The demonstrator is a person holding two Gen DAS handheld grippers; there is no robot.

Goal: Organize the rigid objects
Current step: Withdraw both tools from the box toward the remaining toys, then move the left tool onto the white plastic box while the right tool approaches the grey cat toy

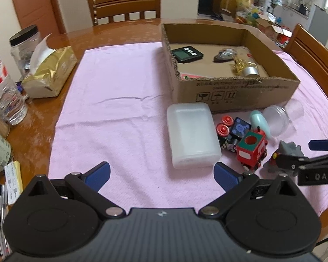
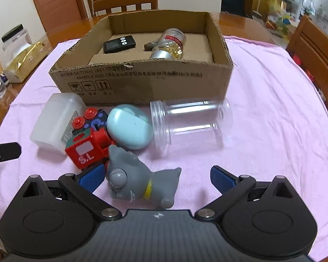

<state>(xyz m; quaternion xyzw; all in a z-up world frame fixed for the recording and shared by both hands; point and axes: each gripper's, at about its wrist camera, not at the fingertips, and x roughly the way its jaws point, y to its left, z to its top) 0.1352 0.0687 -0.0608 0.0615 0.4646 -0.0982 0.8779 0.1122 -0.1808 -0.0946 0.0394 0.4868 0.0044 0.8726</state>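
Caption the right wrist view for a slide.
Open right tool straddles grey rubber cat toy before the brown cardboard box.

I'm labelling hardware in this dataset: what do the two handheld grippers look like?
Both look alike: the left gripper and right gripper have matte black ribbed bodies, two rounded black lobes, black link arms with silver pivot pins, and blue textured pads. Seen from the left view, the right gripper's side reads "DAS".
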